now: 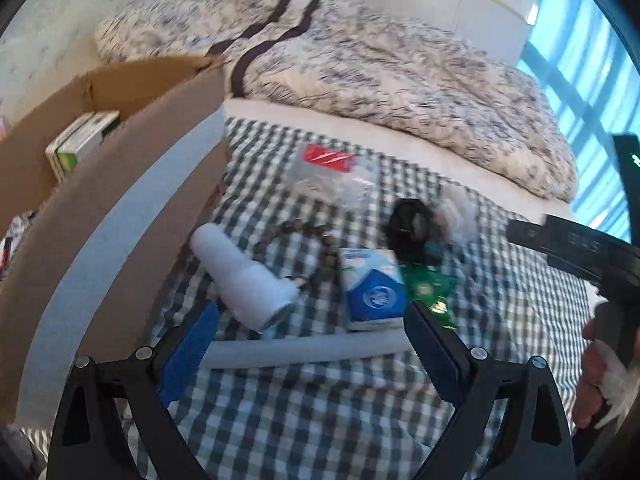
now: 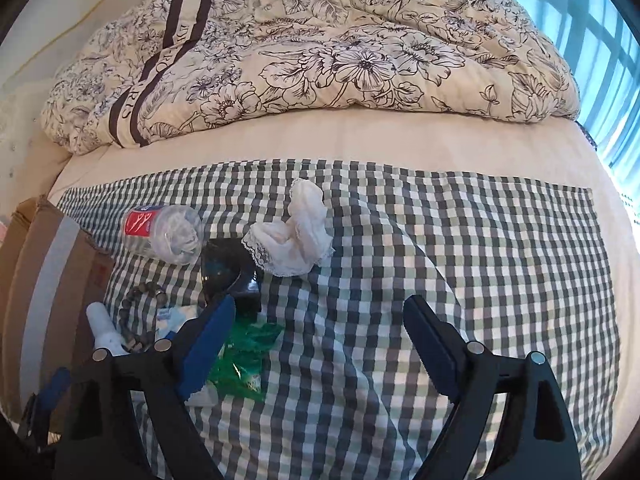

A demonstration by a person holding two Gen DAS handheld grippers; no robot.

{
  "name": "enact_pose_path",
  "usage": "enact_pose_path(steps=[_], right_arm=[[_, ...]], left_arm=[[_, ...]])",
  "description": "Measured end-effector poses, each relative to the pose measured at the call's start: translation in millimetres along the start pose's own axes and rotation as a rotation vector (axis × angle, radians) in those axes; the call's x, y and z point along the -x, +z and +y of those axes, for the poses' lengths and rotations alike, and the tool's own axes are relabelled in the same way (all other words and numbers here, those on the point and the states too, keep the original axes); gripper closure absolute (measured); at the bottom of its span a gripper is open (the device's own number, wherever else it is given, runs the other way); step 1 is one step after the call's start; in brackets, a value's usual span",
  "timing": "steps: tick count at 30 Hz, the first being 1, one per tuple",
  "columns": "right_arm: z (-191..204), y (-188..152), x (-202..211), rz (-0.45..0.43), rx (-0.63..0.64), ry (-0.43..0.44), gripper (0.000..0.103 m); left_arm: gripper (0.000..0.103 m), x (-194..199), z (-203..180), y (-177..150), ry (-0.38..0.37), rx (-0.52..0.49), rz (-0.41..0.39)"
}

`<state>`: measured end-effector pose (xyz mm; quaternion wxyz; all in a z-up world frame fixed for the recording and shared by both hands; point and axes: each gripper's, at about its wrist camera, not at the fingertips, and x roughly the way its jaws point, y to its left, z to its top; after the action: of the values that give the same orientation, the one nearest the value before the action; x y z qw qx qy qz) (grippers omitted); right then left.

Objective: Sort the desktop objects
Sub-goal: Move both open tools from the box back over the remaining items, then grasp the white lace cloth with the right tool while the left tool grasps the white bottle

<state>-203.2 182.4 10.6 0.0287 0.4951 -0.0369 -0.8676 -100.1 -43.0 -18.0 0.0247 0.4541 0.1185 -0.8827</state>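
My left claw (image 1: 310, 320) hangs with fingers apart, holding nothing; my right claw (image 2: 316, 320) is likewise spread and empty. One green-and-white carton (image 1: 82, 142) already lies in the cardboard box (image 1: 120, 168) up to my left claw's left, so I judge the sorting barely begun. Ahead of the left claw, the white bottle (image 1: 244, 276), tissue pack (image 1: 370, 286), bead bracelet (image 1: 296, 236), green wrapper (image 1: 430, 290), black object (image 1: 408, 226) and clear bottle (image 2: 162, 232) wait on the checked cloth (image 2: 460, 264) spread over the bed; white lace cloth (image 2: 292, 232) lies ahead of my right claw.

Bright daylight from the window (image 2: 592, 20) at right, left-wrist view motion-blurred, right-wrist sharp, strong fisheye edge warping.
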Motion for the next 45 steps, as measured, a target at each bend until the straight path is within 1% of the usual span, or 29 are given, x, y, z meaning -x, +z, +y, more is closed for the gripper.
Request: enact_pose_path(steps=[4, 7, 10, 13, 15, 20, 24, 27, 29, 31, 33, 36, 39, 41, 42, 43, 45], right_arm=[[0, 1, -11, 0.015, -0.008, 0.001, 0.017], [2, 2, -19, 0.020, -0.001, -0.008, 0.016], [1, 4, -26, 0.025, -0.002, -0.010, 0.016], [1, 8, -33, 0.028, -0.002, -0.018, 0.016], [2, 10, -38, 0.028, -0.003, -0.019, 0.016], [5, 16, -48, 0.027, 0.002, -0.030, 0.016], [8, 21, -57, 0.029, 0.010, -0.040, 0.016], [7, 26, -64, 0.030, 0.000, -0.043, 0.016], [7, 30, -69, 0.029, -0.010, -0.047, 0.016], [9, 35, -75, 0.024, -0.017, -0.044, 0.016], [12, 39, -81, 0.022, -0.017, -0.043, 0.016], [19, 43, -94, 0.052, -0.004, -0.074, 0.016], [25, 44, -106, 0.070, 0.000, -0.065, 0.016], [27, 45, -113, 0.068, 0.003, -0.091, 0.016], [25, 45, -118, 0.080, -0.009, -0.105, 0.016], [23, 45, -121, 0.090, -0.026, -0.103, 0.016], [20, 43, -121, 0.083, -0.043, -0.090, 0.017]], left_arm=[[0.007, -16, 16, 6, 0.011, 0.068, 0.031], [0.007, -26, 16, 6, -0.009, 0.070, 0.039], [0.007, -37, 14, 4, 0.018, 0.062, 0.053], [0.007, -50, 21, 4, 0.012, 0.108, 0.081], [0.007, -55, 24, 5, 0.015, 0.130, 0.084], [0.007, -67, 27, 3, 0.015, 0.140, 0.099], [0.015, -75, 32, 0, 0.027, 0.148, 0.110], [0.015, -74, 34, 1, 0.021, 0.158, 0.100], [0.017, -75, 34, 1, 0.027, 0.152, 0.095], [0.029, -75, 33, 1, 0.053, 0.139, 0.086], [0.033, -73, 33, 1, 0.050, 0.133, 0.079], [0.034, -72, 35, 1, 0.040, 0.146, 0.069], [0.034, -72, 35, 1, 0.034, 0.152, 0.061], [0.034, -71, 36, 1, 0.032, 0.156, 0.057], [0.034, -71, 36, 1, 0.032, 0.157, 0.055], [0.034, -71, 35, 1, 0.032, 0.156, 0.054], [0.034, -71, 34, 0, 0.033, 0.152, 0.051]])
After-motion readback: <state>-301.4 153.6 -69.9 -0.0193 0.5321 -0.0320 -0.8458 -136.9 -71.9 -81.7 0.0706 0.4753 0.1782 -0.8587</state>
